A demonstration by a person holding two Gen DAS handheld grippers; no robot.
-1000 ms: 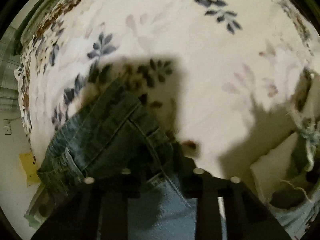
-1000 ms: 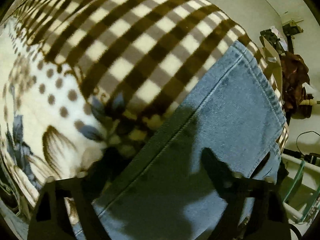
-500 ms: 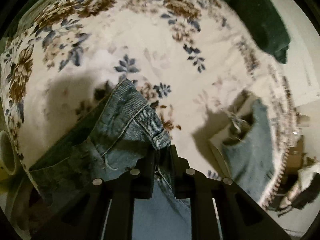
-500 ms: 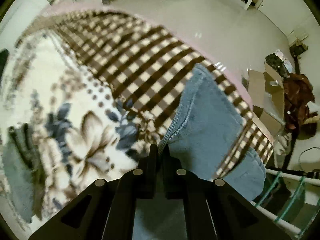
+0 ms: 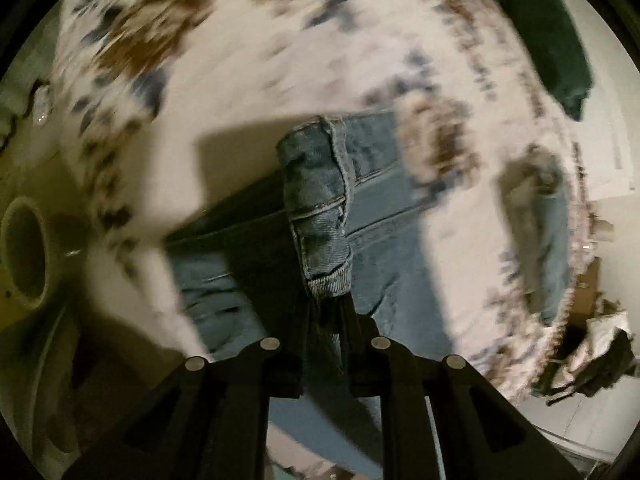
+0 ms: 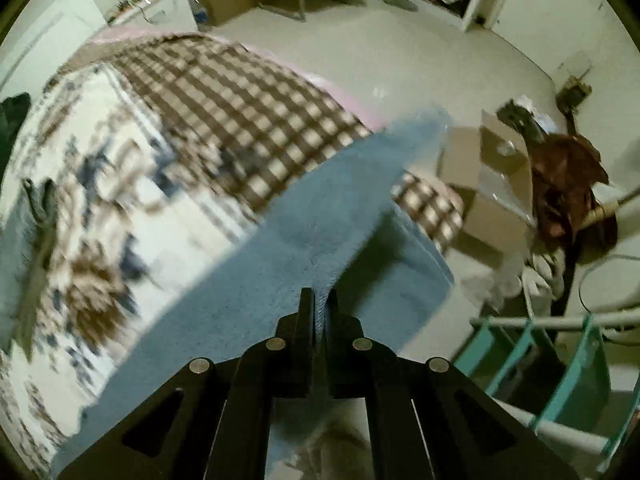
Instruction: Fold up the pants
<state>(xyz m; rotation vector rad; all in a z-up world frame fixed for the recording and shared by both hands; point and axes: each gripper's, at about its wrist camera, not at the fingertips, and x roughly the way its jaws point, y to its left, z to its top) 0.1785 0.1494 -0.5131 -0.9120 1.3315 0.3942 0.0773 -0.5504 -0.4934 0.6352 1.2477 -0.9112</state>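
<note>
The blue jeans (image 5: 384,240) lie on a floral bedspread (image 5: 248,60). My left gripper (image 5: 325,300) is shut on the waistband (image 5: 320,208), which stands up bunched above the jaws. A frayed hem end (image 5: 536,184) lies at the right. In the right wrist view my right gripper (image 6: 319,300) is shut on a raised fold of the jeans (image 6: 288,264), which stretch over the checked border of the bedspread (image 6: 240,104) and hang past the bed edge.
A dark green garment (image 5: 548,32) lies at the far right of the bed. Cardboard boxes (image 6: 492,184), a brown garment (image 6: 564,184) and a teal rack (image 6: 560,360) stand on the pale floor beside the bed. A round roll (image 5: 24,248) sits off the left edge.
Both grippers have lifted their holds on the jeans higher off the bed, and the denim is pulled up and stretched. A second ago the right gripper was still open over the denim.
</note>
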